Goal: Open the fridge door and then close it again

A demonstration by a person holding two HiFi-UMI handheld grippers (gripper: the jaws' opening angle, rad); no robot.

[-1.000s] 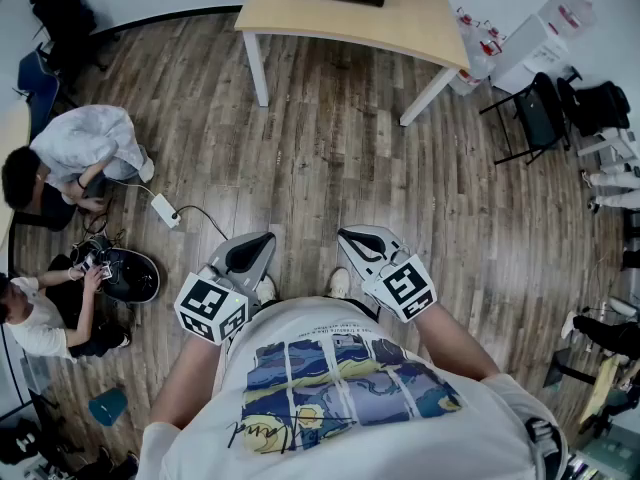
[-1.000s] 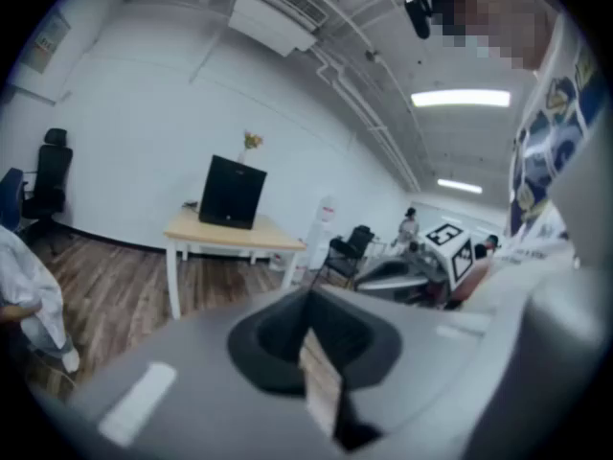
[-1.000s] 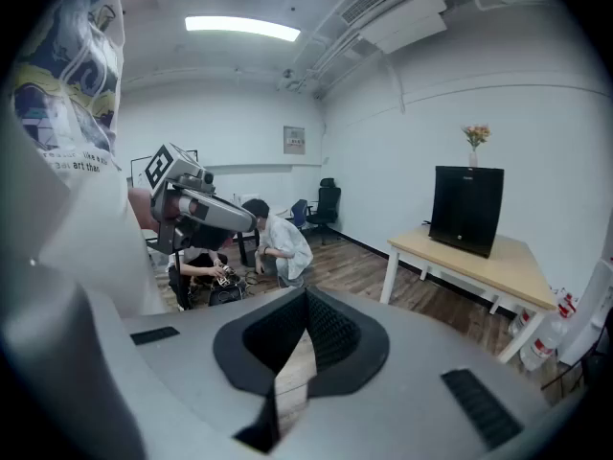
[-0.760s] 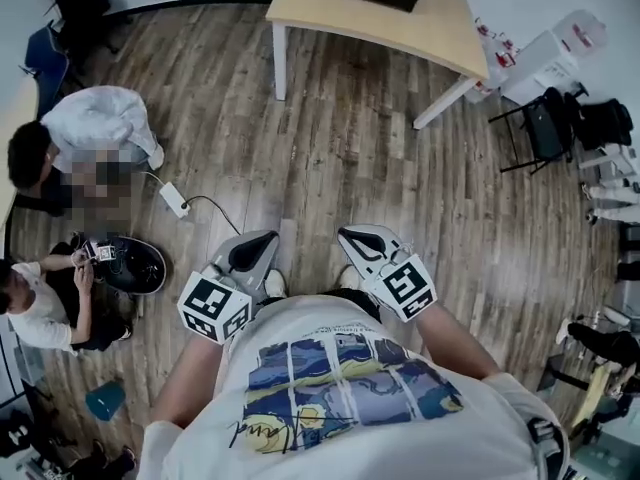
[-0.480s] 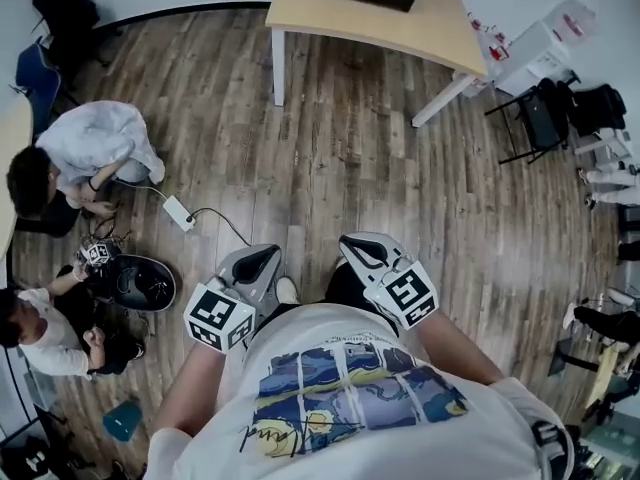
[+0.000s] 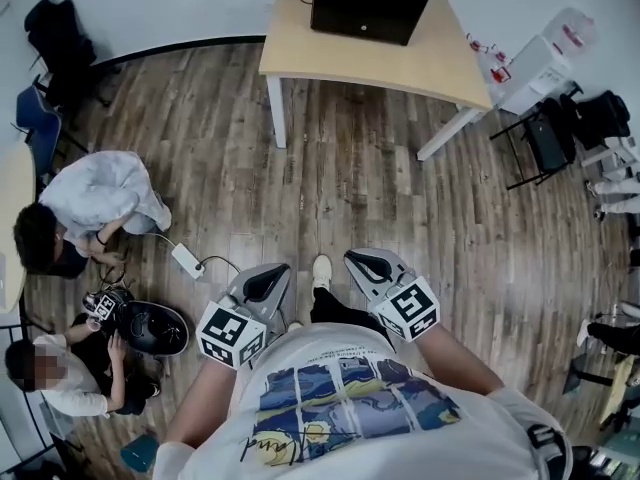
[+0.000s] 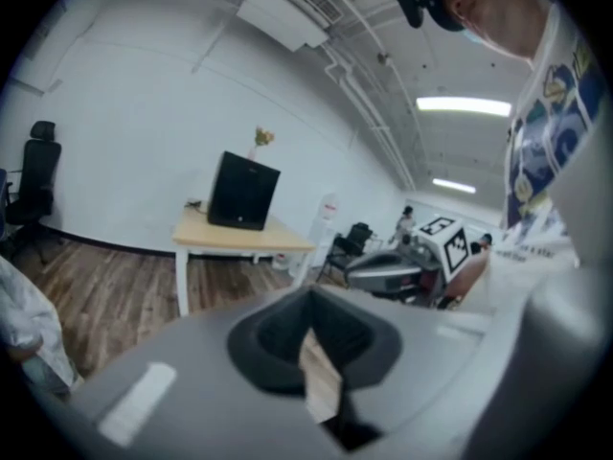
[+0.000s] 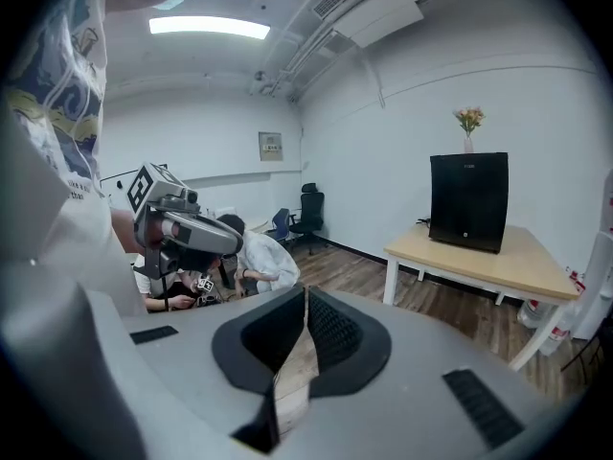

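Left hand-held gripper [image 6: 272, 271]: jaws pressed together, nothing betw. them. Right hand-held gripper [image 6: 366, 259]: same, tips meeting, empty. Both held low in front of operator, well apart from table [image 6: 440, 63]. Change: table and black mini fridge [image 6: 375, 3] on it sit fuller in head view than a sec. ago, so operator is approaching. Fridge door looks shut; opening not yet begun.
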